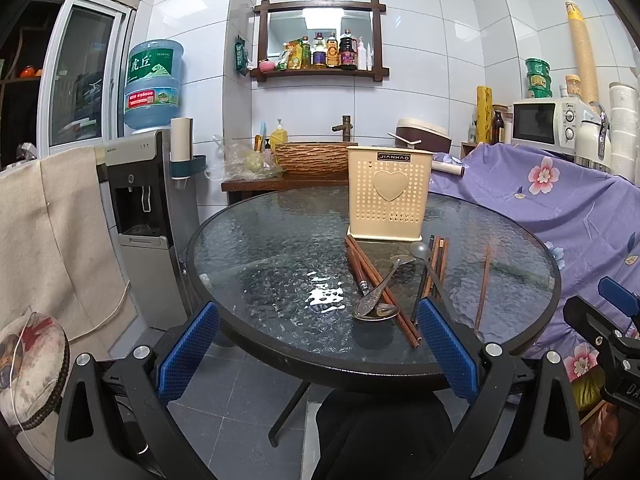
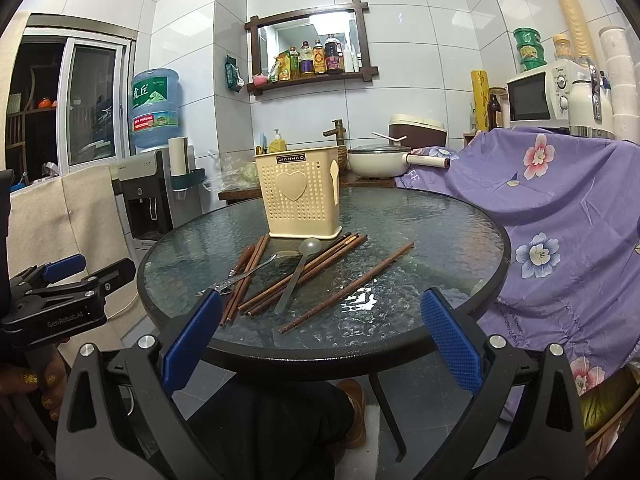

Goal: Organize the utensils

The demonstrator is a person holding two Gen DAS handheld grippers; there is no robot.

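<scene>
Round glass bench [image 1: 248, 248] with a dark rim, seen from its near edge. Near the far edge, upright — a cream utensil holder [image 1: 389, 196] with a heart on its front and small holes all over. In front of it, toward the middle and right of the bench, loose utensils in a heap: a bundle of brown chopsticks [image 1: 372, 280] running from the holder's base toward the near edge, a metal spoon [image 1: 374, 300] lying across them, bowl toward the near edge. Just to the right, a second spoon [image 2: 298, 272] with its bowl near the holder, resting over more chopsticks [image 2: 320, 266]. Apart from the heap, toward the right edge — a single chopstick [image 2: 348, 286] lying alone.

Left tongs [image 1: 318, 350] spread wide, nothing between the blue pads, hovering at the near edge of the bench. Right tongs [image 2: 320, 342] likewise spread wide and holding nothing, also at the near edge, in line with the single chopstick. Holder apparently empty, though inside not visible. Purple flowered cloth [image 2: 560, 220] draped just beyond the right edge.
</scene>
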